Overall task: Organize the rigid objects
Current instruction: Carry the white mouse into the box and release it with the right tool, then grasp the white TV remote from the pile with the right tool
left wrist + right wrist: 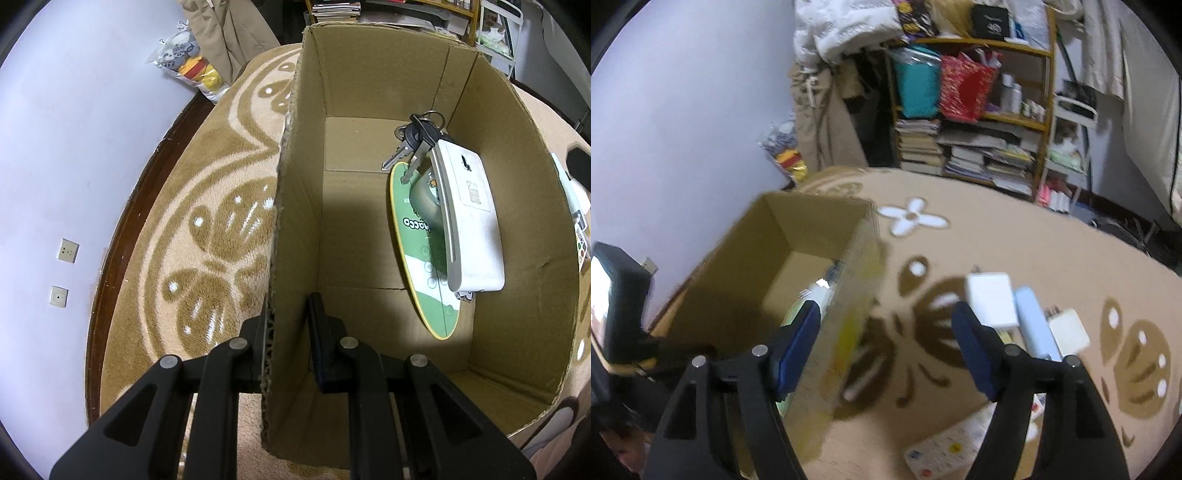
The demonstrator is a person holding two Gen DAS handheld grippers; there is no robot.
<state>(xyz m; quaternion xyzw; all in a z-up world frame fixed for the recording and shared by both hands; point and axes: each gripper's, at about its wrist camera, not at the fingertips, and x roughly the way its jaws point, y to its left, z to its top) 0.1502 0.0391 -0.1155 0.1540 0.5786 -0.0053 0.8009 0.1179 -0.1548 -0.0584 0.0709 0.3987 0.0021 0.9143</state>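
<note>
- The cardboard box (369, 221) fills the middle and right of the left wrist view, standing open on the patterned rug (207, 229).
- The left gripper (290, 343), bottom centre, straddles the box's near wall, one finger outside and one inside, closed onto the cardboard. Best to keep that pinch firm so the box does not slide.
- Inside, right of centre, lie a white handset (469, 218), a green oval card (424, 266) and a bunch of keys (417, 140).
- The right gripper (890, 350) is spread wide and holds nothing.
- Right of it wait a white block (991, 299), a pale blue bar (1032, 325) and a small white charger (1069, 332); I would take one at a time, across its narrow sides.
</note>
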